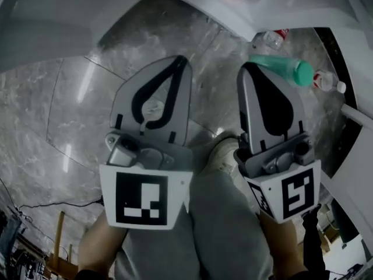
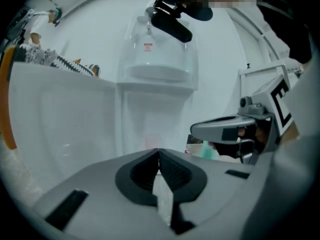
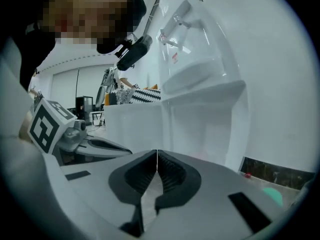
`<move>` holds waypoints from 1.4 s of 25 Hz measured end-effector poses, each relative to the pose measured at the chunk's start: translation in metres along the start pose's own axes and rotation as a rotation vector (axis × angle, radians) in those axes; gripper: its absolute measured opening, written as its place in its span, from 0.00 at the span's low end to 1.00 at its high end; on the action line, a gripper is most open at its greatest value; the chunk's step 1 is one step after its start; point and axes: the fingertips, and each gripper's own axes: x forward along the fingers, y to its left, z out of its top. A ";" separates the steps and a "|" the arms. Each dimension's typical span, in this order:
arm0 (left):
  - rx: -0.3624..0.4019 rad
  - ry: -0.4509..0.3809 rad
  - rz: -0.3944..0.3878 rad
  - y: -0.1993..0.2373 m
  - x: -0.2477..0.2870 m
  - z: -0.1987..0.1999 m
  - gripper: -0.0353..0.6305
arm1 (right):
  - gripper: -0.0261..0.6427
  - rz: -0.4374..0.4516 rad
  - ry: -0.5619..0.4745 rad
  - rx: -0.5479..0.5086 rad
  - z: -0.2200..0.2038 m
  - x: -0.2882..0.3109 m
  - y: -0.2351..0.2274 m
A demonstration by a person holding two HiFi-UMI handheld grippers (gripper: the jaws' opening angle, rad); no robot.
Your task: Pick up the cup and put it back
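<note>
Head view: left gripper (image 1: 179, 62) and right gripper (image 1: 248, 69), side by side, nosed slightly down over the marble floor (image 1: 76, 109); a teal bottle (image 1: 285, 67) lies beyond.

Left gripper view: jaws pressed together, empty, facing a white stand under a clear dome (image 2: 157, 49).

Right gripper view: jaws likewise closed on nothing.

Cup: identifiable in no view. Closed, empty jaws suggest a rest pose, not a reach.

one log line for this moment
left gripper: shut, empty | right gripper: shut, empty | teal bottle: lying on floor
</note>
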 end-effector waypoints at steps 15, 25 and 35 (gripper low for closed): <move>0.133 -0.142 -0.126 -0.017 0.102 -0.033 0.07 | 0.06 -0.120 -0.114 -0.015 -0.085 0.047 -0.059; -0.041 -0.055 -0.080 0.001 0.071 -0.065 0.07 | 0.26 -0.143 -0.056 0.023 -0.108 0.063 -0.058; -0.034 -0.009 -0.101 0.004 0.065 -0.078 0.07 | 0.67 -0.166 -0.114 0.056 -0.102 0.108 -0.092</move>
